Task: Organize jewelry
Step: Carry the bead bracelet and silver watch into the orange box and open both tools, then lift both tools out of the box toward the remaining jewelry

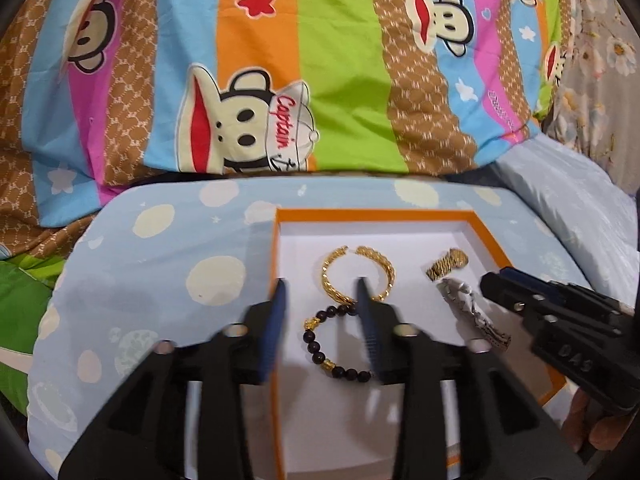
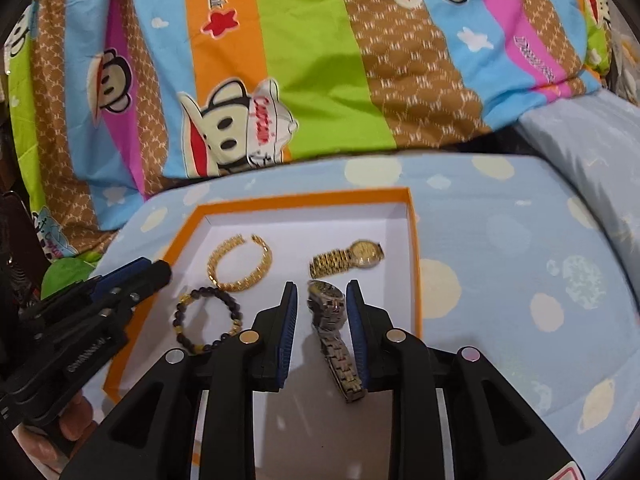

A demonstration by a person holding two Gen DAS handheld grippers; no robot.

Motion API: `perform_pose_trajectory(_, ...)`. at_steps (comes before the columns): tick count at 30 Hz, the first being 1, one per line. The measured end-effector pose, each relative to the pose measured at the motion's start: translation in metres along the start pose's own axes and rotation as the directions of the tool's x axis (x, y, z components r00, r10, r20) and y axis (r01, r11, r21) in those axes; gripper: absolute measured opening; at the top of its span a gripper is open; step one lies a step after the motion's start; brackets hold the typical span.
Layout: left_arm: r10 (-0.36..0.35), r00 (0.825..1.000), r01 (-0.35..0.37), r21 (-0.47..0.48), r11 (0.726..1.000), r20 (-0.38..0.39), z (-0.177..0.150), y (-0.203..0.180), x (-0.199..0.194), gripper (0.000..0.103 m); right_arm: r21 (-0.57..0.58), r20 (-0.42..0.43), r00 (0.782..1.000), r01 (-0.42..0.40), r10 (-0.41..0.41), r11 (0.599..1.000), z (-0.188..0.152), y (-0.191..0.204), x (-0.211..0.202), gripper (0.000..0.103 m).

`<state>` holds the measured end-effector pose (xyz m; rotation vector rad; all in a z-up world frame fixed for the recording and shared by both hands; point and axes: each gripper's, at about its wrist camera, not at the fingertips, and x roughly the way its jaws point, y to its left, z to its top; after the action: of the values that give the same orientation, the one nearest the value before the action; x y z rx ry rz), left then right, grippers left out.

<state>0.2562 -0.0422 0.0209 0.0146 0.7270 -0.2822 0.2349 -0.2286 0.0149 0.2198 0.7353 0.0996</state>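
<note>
Nearest in the left wrist view, the left claw stands apart over the orange-rimmed box, holding nothing; the dark bead bracelet lies between its fingers without contact. In the right wrist view, the right claw is parted around the silver watch, whose band runs toward 5 o'clock; whether the pads press it I cannot tell. At 11 o'clock from that watch lies the gold bangle, at 1 o'clock the gold watch. The box sits on a pale blue spotted cushion; beyond lies a striped cartoon blanket.
</note>
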Motion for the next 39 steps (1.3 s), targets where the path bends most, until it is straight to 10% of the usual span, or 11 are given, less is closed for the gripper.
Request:
perform_pose_trajectory(12, 0.004, 0.995, -0.001, -0.035, 0.999, 0.102, -0.014, 0.032, -0.092, 0.057, -0.003, 0.118, 0.993, 0.017, -0.016, 1.000, -0.037, -0.002, -0.106, 0.035)
perform_pose_trajectory(39, -0.096, 0.987, 0.086, -0.076, 0.993, -0.129, -0.159, -0.013, -0.140, 0.063, -0.042, -0.017, 0.998, -0.065, 0.065, 0.997, -0.157, 0.035, -0.144, 0.036)
